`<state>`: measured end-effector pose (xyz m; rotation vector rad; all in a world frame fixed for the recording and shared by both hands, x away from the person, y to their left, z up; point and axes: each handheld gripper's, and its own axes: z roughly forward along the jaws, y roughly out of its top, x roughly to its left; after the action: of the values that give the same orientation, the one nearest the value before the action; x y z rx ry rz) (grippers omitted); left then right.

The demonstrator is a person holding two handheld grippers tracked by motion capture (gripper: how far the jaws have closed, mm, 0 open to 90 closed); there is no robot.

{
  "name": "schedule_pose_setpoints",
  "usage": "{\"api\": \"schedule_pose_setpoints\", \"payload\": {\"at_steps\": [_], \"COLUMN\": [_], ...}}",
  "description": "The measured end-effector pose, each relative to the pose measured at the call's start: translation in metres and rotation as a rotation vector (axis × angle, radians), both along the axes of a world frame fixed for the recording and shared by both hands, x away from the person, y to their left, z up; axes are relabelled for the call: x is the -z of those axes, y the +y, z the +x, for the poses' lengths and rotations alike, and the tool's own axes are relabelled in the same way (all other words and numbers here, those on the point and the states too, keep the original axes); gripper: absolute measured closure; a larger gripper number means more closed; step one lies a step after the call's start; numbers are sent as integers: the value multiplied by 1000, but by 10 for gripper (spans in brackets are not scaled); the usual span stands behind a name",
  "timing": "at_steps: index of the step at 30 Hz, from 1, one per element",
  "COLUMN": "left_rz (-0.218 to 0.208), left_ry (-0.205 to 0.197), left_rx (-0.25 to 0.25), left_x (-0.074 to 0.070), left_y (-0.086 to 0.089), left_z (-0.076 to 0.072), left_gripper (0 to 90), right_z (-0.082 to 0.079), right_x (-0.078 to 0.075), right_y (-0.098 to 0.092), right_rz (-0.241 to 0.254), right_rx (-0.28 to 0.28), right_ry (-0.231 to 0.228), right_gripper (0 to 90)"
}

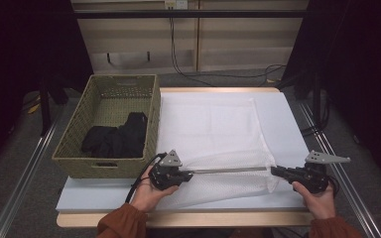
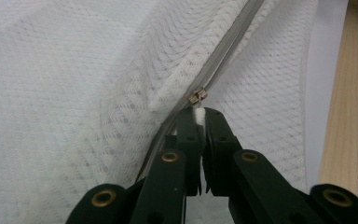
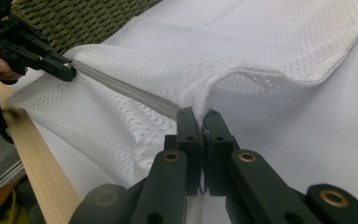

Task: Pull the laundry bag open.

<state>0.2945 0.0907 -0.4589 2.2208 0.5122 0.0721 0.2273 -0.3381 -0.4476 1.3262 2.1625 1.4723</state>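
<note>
A white mesh bag (image 1: 218,134) lies flat on the white table top (image 1: 283,119). Its grey zipper (image 1: 228,170) runs taut along the near edge, between the two grippers. My left gripper (image 1: 191,173) is shut on the zipper's white pull tab (image 2: 198,113), just behind the brass slider (image 2: 197,96). My right gripper (image 1: 274,170) is shut on the bag's fabric at the zipper's other end (image 3: 179,112). In the right gripper view the zipper (image 3: 126,88) stretches away to the left gripper (image 3: 67,70). A hand holds each gripper.
A woven basket (image 1: 79,116) stands at the table's left, with a black garment (image 1: 116,139) in it; its wall (image 3: 84,18) also appears in the right gripper view. The table's wooden front edge (image 1: 188,218) runs close below the grippers. Cables hang at the back.
</note>
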Motion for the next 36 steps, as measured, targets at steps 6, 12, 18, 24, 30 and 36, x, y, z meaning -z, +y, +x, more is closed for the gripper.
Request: {"api": "schedule_pose_setpoints", "payload": {"at_steps": [6, 12, 18, 24, 30, 36], "left_rz": [11, 9, 7, 9, 6, 33], "left_ry": [-3, 1, 3, 7, 0, 9], "left_rx": [-14, -15, -9, -34, -33, -60], "left_x": [-1, -4, -1, 0, 0, 3], "left_y": [7, 13, 19, 29, 30, 39], "left_z": [-4, -6, -7, -9, -12, -13], "left_gripper": [863, 863, 863, 863, 863, 863], "right_z": [-3, -2, -3, -3, -3, -3], "right_x": [1, 1, 1, 1, 0, 1], "right_y": [-2, -2, -2, -2, -2, -3], "right_rz": [-3, -2, -5, -4, -4, -8], "right_rx": [9, 6, 10, 12, 13, 13], "right_ry": [0, 0, -2, -3, 0, -2], "right_gripper": [873, 873, 873, 873, 873, 873]}}
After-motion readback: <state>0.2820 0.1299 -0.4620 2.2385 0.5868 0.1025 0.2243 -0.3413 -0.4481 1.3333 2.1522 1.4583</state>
